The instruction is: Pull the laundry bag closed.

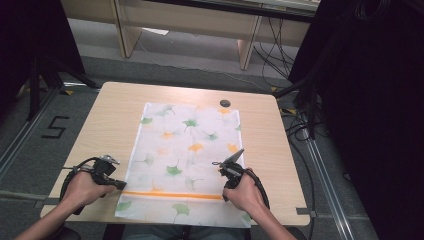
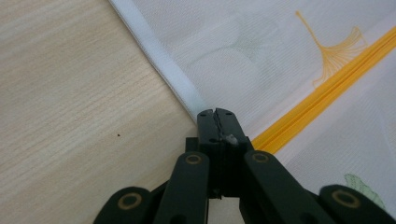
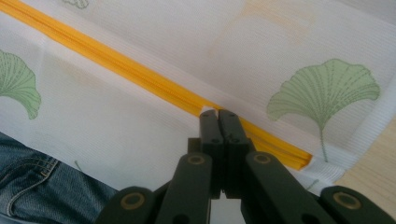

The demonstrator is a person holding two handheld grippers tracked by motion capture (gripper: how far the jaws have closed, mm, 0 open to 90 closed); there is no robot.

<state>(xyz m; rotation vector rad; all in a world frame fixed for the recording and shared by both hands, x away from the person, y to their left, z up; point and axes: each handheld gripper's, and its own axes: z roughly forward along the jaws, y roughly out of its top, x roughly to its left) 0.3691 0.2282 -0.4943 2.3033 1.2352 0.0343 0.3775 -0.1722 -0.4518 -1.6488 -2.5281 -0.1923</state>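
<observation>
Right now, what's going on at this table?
A person works on a white leaf-printed mesh bag lying flat on the wooden table. The left gripper is shut at the bag's left edge, by the end of the orange zipper. The right gripper is shut over the zipper near its right end.

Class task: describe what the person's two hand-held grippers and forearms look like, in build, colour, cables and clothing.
Both the left gripper and the right gripper are black, with linked jaw arms on brass-coloured pivot rivets. A black cable loops from each. The left carries a grey plate. Forearms are bare, without sleeves.
</observation>
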